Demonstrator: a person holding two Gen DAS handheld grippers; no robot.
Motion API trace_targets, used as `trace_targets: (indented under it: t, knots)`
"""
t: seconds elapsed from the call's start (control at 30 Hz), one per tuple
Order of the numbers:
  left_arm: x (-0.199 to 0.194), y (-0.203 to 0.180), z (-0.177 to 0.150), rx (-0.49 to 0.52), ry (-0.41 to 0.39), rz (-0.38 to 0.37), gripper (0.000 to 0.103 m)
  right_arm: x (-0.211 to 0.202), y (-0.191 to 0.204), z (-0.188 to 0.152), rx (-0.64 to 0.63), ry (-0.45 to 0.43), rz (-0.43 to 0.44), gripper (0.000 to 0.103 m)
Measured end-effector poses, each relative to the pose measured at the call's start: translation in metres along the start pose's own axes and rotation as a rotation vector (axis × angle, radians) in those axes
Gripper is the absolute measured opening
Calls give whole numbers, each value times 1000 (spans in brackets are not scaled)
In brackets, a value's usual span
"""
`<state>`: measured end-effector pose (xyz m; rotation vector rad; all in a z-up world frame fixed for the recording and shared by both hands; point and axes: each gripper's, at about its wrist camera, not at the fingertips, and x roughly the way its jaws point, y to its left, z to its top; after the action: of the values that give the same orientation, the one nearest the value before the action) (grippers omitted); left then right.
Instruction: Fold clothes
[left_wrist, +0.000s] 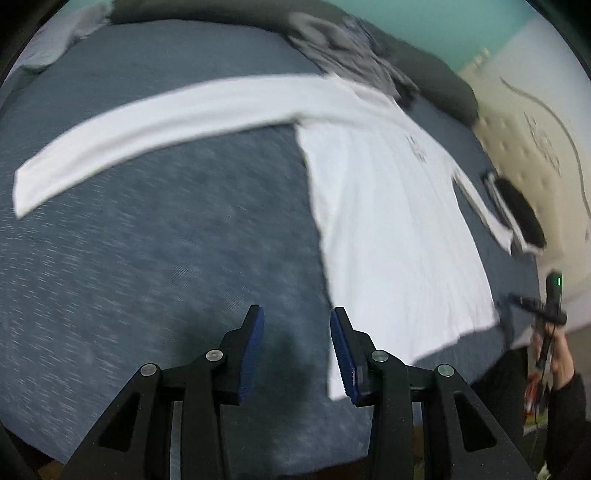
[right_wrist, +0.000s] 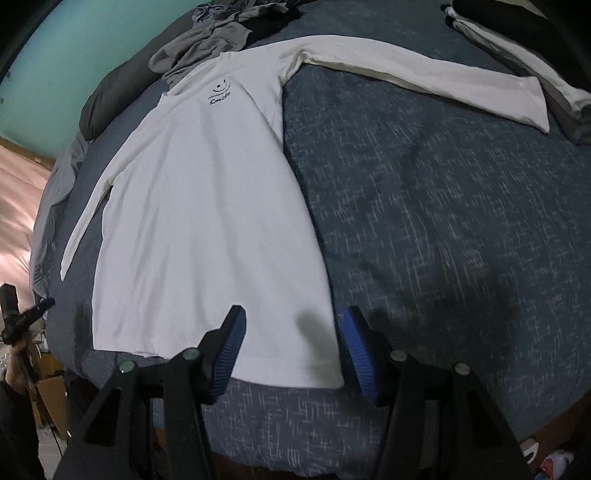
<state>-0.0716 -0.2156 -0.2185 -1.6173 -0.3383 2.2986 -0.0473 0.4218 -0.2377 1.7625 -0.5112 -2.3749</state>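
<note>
A white long-sleeved shirt (left_wrist: 388, 221) (right_wrist: 207, 206) lies flat, front up, on the blue bed cover (left_wrist: 147, 258) (right_wrist: 443, 221). One sleeve (left_wrist: 147, 122) stretches out sideways; the other sleeve (right_wrist: 406, 70) does the same on the far side. My left gripper (left_wrist: 297, 314) is open over the bare cover, its right finger at the shirt's near hem corner, with nothing between the pads. My right gripper (right_wrist: 293, 314) is open above the opposite hem corner, and the hem shows in the gap, not pinched. Each gripper also appears small at the other view's edge.
A heap of grey clothes (left_wrist: 343, 48) (right_wrist: 210, 40) lies past the shirt's collar, against a dark pillow (left_wrist: 443, 85) (right_wrist: 110, 103). Folded black and white garments (left_wrist: 517, 214) (right_wrist: 517, 48) sit near one sleeve cuff. The bed's near edge runs just under both grippers.
</note>
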Motion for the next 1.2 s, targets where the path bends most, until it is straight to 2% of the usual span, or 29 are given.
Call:
trace_targets:
  t: [0.13,0.47,0.63,0.8,0.9,1.0,1.03,1.1,1.17,1.2]
  knots:
    - [16,-24,-18,35,94,-5,43,-1,-2,-3,2,14,13,56]
    - [60,-43,-43,92,236,38,45,16,-2,-11,-22,129,-2,56]
    - [81,-39,-49,100,276,75,45,20,-5,-13,-6,151,0,56]
    - [85,-41,-53,107,264,50,44,27,-5,-14,-13,175,-9,56]
    - [86,-43,-54,119,261,34,26,32,-5,-14,-10,188,-11,56]
    - [87,-45,-56,135,258,33,19,39,-3,-15,-22,202,-9,56]
    - [87,-46,-57,140,258,35,9,41,-1,-15,-32,204,-11,56]
    - [86,-47,-58,148,260,35,5,43,4,-15,-56,203,-23,45]
    - [81,-51,-57,163,254,40,4,42,8,-14,-82,192,-42,20]
    - [78,-53,-57,170,249,41,3,42,11,-14,-94,186,-51,15]
